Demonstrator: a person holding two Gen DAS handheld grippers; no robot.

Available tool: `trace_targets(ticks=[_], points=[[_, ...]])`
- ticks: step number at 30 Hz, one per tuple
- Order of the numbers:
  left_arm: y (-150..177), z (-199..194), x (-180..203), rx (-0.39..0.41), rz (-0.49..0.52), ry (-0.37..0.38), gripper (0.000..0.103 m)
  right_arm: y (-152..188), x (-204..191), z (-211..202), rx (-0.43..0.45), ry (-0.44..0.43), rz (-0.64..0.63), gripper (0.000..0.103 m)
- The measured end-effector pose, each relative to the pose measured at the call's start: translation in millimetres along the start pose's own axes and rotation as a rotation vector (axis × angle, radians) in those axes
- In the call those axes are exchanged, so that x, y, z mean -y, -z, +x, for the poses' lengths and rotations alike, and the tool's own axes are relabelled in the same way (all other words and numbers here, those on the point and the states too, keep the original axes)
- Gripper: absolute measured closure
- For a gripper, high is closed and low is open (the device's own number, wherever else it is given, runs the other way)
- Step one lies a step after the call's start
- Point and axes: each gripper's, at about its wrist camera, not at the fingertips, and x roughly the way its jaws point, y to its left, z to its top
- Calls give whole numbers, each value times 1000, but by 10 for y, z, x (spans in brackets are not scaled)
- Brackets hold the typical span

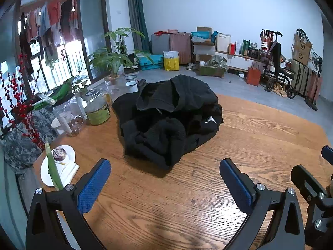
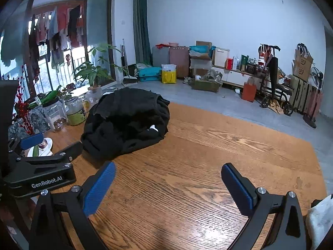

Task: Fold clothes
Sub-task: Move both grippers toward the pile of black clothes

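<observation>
A crumpled black garment [image 1: 170,116] lies in a heap on the wooden table [image 1: 260,137], with a small white label showing on its right side. My left gripper [image 1: 164,166] hovers open just short of the heap's near edge, blue pads wide apart, nothing between them. In the right wrist view the same black garment [image 2: 127,120] sits ahead and to the left. My right gripper [image 2: 168,173] is open over bare wood [image 2: 229,141], clear of the cloth. The left gripper's body [image 2: 41,170] shows at the left edge there.
Glass jars [image 1: 96,108], a clear container of nuts [image 1: 70,118], a red berry branch [image 1: 18,104] and a white plate [image 1: 50,166] with an onion line the table's left side. A white cloth [image 2: 320,218] shows at the right edge. Suitcases and boxes [image 1: 181,45] stand along the far wall.
</observation>
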Motion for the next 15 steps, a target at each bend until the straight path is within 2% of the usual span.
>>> trace_targets(ticks=[15], points=[[9,21,-82,-44,2,-2,0,-30,-169,56,-29,-17,-35,0]])
